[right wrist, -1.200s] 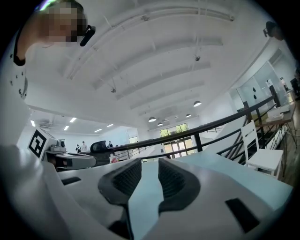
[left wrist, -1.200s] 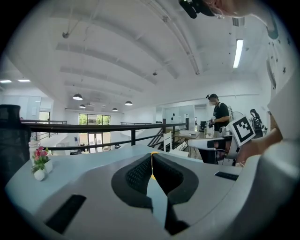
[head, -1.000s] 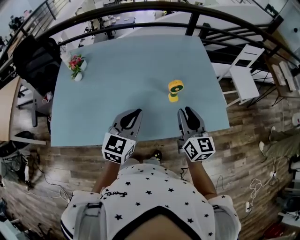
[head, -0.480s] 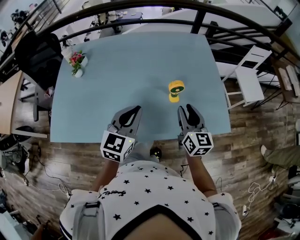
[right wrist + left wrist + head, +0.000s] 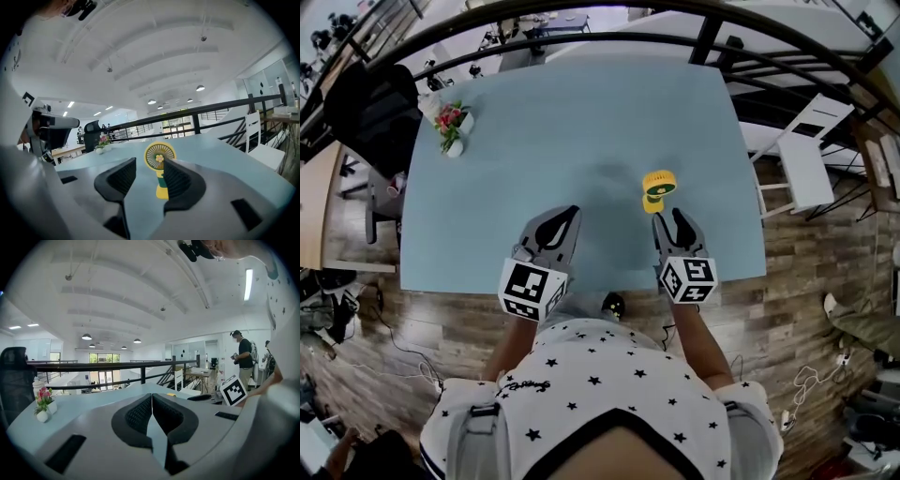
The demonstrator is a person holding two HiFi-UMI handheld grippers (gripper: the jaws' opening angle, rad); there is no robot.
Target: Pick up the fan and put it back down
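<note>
Counter (image 5: 487, 187): fan (image 5: 656, 187) stands upright, right of middle.
Right gripper (image 5: 673, 217): nearer; jaws just opened wider, empty, fan just ahead.
Left gripper (image 5: 565, 217): jaws closed, empty.

The person wears a white short-sleeved shirt (image 5: 600, 375) sprinkled with small black stars, dark-trimmed at the neck, with grey straps (image 5: 478, 429) over both shoulders. Ahead of the shirt, the grey plastic left gripper (image 5: 570, 217) and right gripper (image 5: 677, 219) each carry black ribbed pads (image 5: 119, 176) and a black-and-white square-marker cube (image 5: 532, 290).
</note>
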